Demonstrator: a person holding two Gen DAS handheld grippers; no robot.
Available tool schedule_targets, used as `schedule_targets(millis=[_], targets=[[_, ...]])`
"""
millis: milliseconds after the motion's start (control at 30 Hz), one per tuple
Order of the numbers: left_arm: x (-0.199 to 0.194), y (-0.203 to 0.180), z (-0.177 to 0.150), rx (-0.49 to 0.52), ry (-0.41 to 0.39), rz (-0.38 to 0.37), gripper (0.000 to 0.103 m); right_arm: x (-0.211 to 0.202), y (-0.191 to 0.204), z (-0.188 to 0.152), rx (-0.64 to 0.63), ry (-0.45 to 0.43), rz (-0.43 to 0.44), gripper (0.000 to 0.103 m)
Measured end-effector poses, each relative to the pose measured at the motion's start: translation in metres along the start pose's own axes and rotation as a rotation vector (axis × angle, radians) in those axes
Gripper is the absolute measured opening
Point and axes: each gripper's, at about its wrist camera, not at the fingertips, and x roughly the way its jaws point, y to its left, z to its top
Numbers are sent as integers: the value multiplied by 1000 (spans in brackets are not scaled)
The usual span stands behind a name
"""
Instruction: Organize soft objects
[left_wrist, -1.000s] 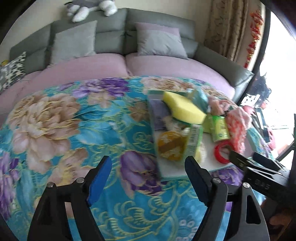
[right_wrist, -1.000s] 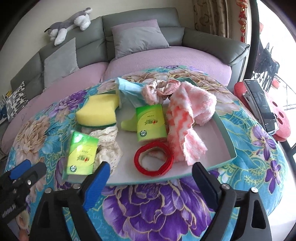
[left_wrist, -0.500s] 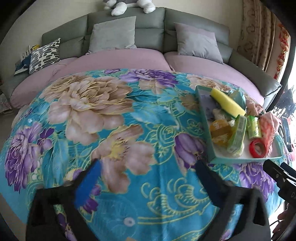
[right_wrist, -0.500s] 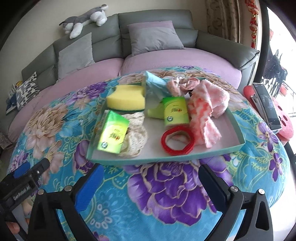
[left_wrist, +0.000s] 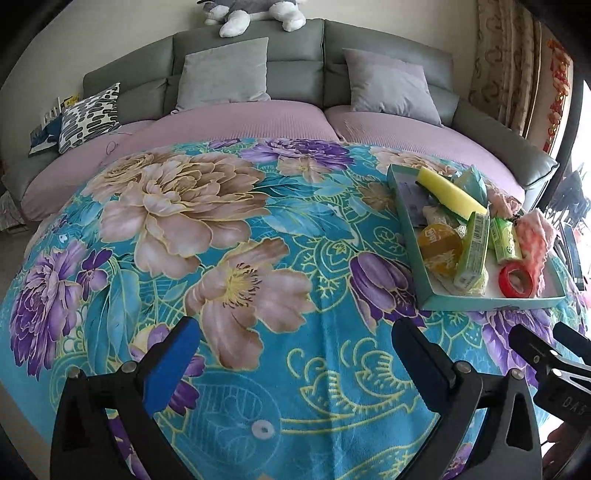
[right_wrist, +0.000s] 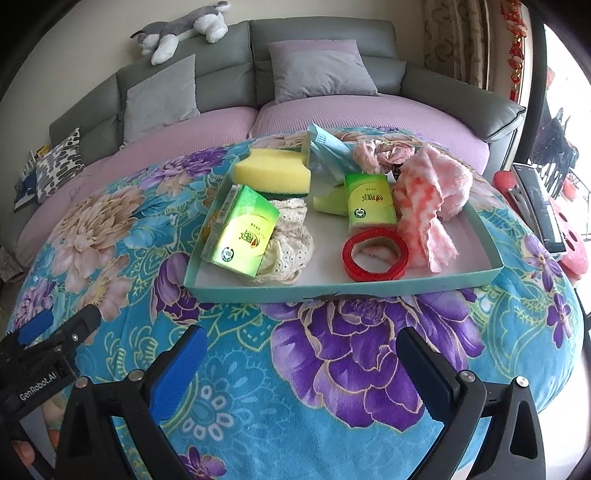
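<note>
Two black hand-held grippers, left gripper (left_wrist: 295, 354) and right gripper (right_wrist: 303, 362), both spread wide and empty, above floral teal blanket (left_wrist: 229, 236); shallow teal cardboard tray (right_wrist: 369, 290) of soft items ahead: yellow sponge (right_wrist: 271, 171), pink fluffy cloth (right_wrist: 428, 199).

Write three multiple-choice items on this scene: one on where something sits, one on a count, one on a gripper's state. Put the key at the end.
1. Where does the red ring lie?
A. in the teal tray
B. on the sofa
C. between the right gripper's fingers

2. How many green tissue packs are in the tray?
A. one
B. two
C. four

3. How does the right gripper stand?
A. shut on the yellow sponge
B. shut on nothing
C. open, holding nothing

Key: 1 A, the ring rests on the tray's white floor near its front wall. 2 B, one pack leans at the left and another lies mid-tray. 3 C, its blue-padded fingers stand wide apart over the floral blanket.
</note>
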Motion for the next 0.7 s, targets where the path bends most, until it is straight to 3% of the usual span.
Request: schedule_targets(millis=[700], targets=[[4,0,-2,8,18,32,103,3,2,-4,-6,-22,-22,103]])
